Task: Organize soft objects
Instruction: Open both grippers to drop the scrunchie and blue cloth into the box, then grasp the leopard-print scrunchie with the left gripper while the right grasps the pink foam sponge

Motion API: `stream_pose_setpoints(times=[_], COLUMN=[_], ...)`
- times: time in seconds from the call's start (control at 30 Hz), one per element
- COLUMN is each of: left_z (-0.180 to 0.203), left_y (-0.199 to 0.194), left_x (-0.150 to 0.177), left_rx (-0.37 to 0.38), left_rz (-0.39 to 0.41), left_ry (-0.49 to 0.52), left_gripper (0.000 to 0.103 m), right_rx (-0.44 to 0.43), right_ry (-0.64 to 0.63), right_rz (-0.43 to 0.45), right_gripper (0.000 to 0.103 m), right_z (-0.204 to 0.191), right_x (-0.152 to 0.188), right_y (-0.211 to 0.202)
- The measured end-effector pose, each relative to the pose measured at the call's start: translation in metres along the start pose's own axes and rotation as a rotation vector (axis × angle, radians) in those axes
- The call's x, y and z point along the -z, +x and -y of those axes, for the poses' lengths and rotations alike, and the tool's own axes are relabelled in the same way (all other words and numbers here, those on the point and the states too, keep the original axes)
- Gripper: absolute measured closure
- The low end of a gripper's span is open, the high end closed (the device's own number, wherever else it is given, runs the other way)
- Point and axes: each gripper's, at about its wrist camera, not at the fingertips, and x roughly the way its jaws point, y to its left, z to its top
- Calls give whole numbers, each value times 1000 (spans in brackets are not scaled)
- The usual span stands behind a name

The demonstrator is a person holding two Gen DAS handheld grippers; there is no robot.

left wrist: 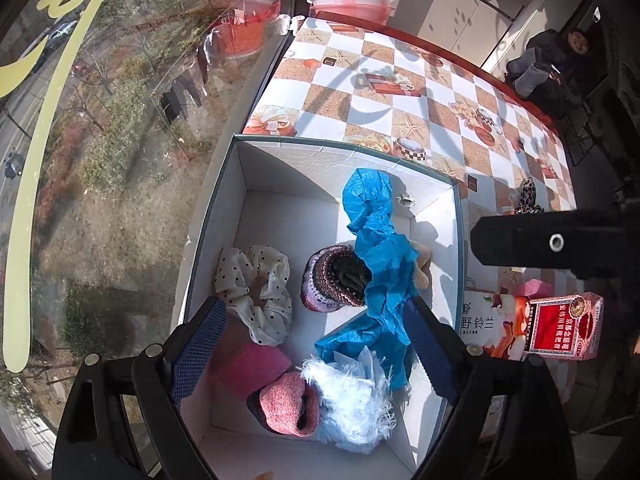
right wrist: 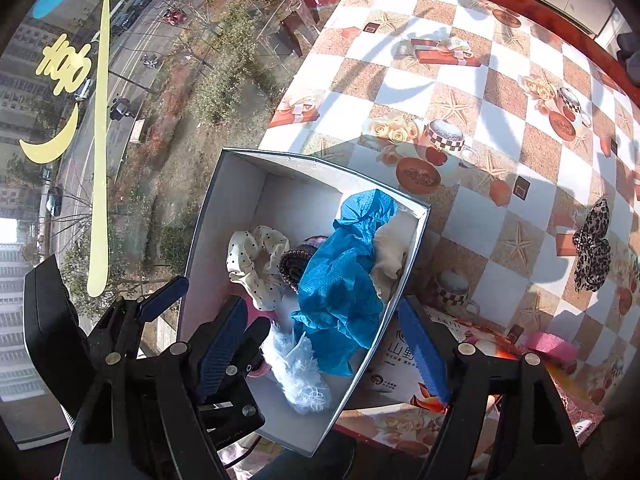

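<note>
Sunlit window glass with yellow lettering [left wrist: 24, 216] fills the left of both views, a street and shrubs far below it. Against the window edge of the checkered table [left wrist: 400, 80] stands an open white box [left wrist: 240, 200], its long side along that edge.

Inside the box, going left to right in the left wrist view: a white polka-dot scrunchie [left wrist: 256, 292] lies by the left wall, a pink knit piece [left wrist: 288, 404] sits below it toward the near wall, a striped knit roll [left wrist: 332, 280] stands near the middle, a pale blue fluffy item [left wrist: 352, 404] lies beside the pink knit, and a crumpled blue shoe cover [left wrist: 380, 260] drapes over the right half, partly hiding a beige cloth [left wrist: 424, 264] by the right wall.

The left gripper [left wrist: 316, 344] hovers over the box, jaws wide and holding nothing. The right gripper [right wrist: 324, 356] also stands wide and bare, one finger over the box and the other outside its right wall.

Right of the box, printed cartons [left wrist: 484, 320] and a red packet [left wrist: 564, 326] lie at the near edge of the table, with a pink sponge [right wrist: 552, 344] beside them. Further right a leopard-print scrunchie [right wrist: 594, 248] lies alone on the table.
</note>
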Motion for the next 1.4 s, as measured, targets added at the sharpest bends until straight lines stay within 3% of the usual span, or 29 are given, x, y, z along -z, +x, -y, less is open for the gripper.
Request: stream_pose_setpoints(times=[0.03, 0.07, 0.1, 0.13, 0.37, 0.47, 0.57, 0.77, 1.1, 1.23, 1.3, 1.33, 1.37, 1.4], left_z=[4, 8, 14, 20, 77, 102, 121, 143, 161, 178, 190, 198, 207, 216], left_y=[-5, -9, -13, -16, -12, -6, 0, 13, 29, 32, 35, 37, 41, 46], left_x=[-2, -4, -7, -9, -27, -27, -26, -21, -35, -49, -58, -64, -69, -74], left_rx=[17, 28, 35, 40, 79, 85, 84, 56, 12, 11, 19, 25, 36, 42], left_rz=[14, 24, 31, 42, 29, 5, -26, -84, -147, -157, -161, -166, -174, -182], left_ry=[12, 24, 39, 55, 145, 188, 217, 235, 162, 175, 193, 206, 223, 238], left_gripper=[9, 8, 0, 0, 0, 0, 0, 0, 0, 0, 0, 0, 0, 0], right_rx=[-6, -8, -1, 6, 75, 53, 55, 2, -49, -48, -60, -78, -94, -108], right_ry=[16, 34, 54, 74, 234, 336, 429, 576, 460, 392, 394, 403, 415, 423], right_rz=[1, 4, 8, 14, -10, -51, -118, -341, -599, -646, -630, -621, -612, -590], right_gripper=[23, 12, 4, 0, 0, 0, 0, 0, 0, 0, 7, 23, 29, 29], right_z=[7, 15, 25, 36, 130, 177, 224, 294, 301, 293, 295, 297, 300, 306], right_x=[1, 3, 5, 7, 9, 11, 16, 35, 30, 31, 33, 35, 38, 42], right_y=[-6, -13, -21, -30, -70, -71, -59, 7, 94, 107, 105, 102, 99, 94])
